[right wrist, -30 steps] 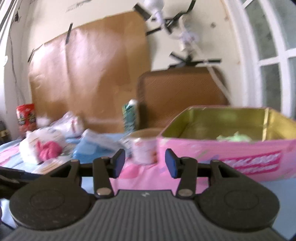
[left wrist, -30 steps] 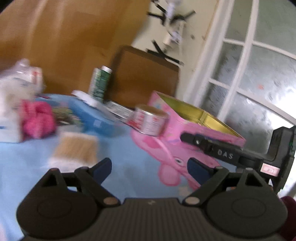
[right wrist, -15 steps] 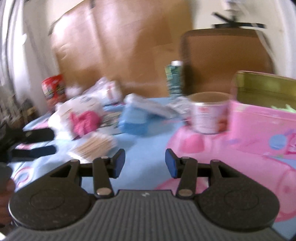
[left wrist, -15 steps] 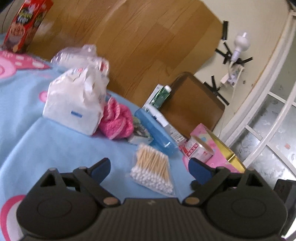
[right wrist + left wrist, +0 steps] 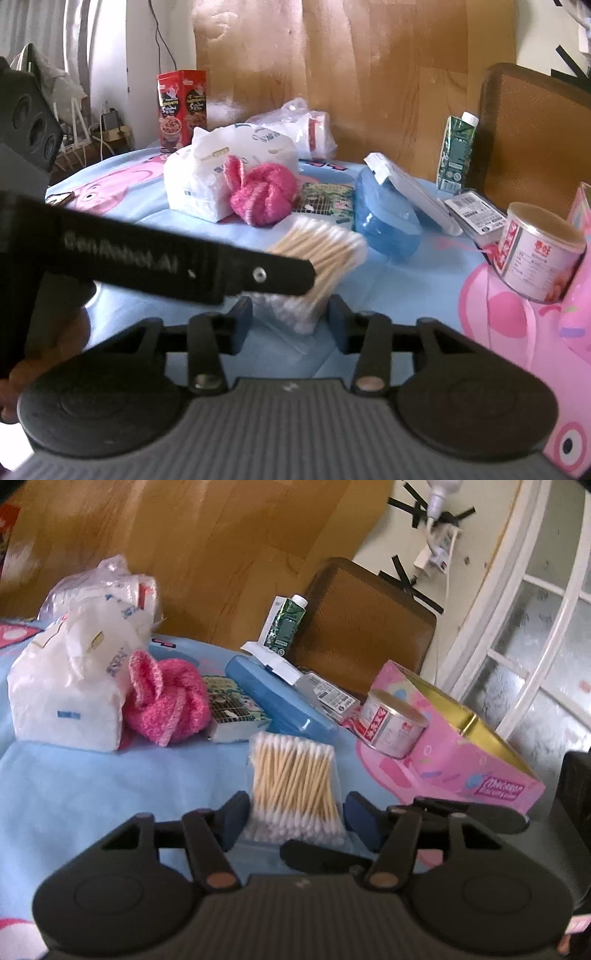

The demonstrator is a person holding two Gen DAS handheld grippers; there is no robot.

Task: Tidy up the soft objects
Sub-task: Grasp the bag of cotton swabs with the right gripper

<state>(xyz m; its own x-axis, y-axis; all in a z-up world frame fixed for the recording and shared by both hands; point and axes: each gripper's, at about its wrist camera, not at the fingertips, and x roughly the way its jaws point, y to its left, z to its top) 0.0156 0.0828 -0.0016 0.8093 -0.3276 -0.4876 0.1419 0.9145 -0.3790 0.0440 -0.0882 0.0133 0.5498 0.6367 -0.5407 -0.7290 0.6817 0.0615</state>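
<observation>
A clear pack of cotton swabs (image 5: 295, 775) lies on the blue cloth. My left gripper (image 5: 297, 819) is closing on its near end, and both pads touch the pack's sides. My right gripper (image 5: 290, 321) comes from the other side. Its jaws are closing with the pack's (image 5: 317, 254) end between them, and a gap shows at each pad. The left gripper's finger (image 5: 184, 262) crosses over the pack in the right wrist view. A pink knitted bundle (image 5: 166, 705) leans on a white tissue pack (image 5: 70, 686) further back.
An open pink tin box (image 5: 461, 760) with a gold inside stands at the right, a round can (image 5: 391, 723) against it. A blue case (image 5: 277, 701), a green carton (image 5: 282, 624), a bagged tissue pack (image 5: 110, 590) and a red box (image 5: 181, 107) crowd the back. A brown chair back (image 5: 365, 627) stands behind.
Both views have swung from the pink box to the cotton swabs. The left jaws have narrowed from wide apart onto the pack. The right gripper has moved up to the pack's other end.
</observation>
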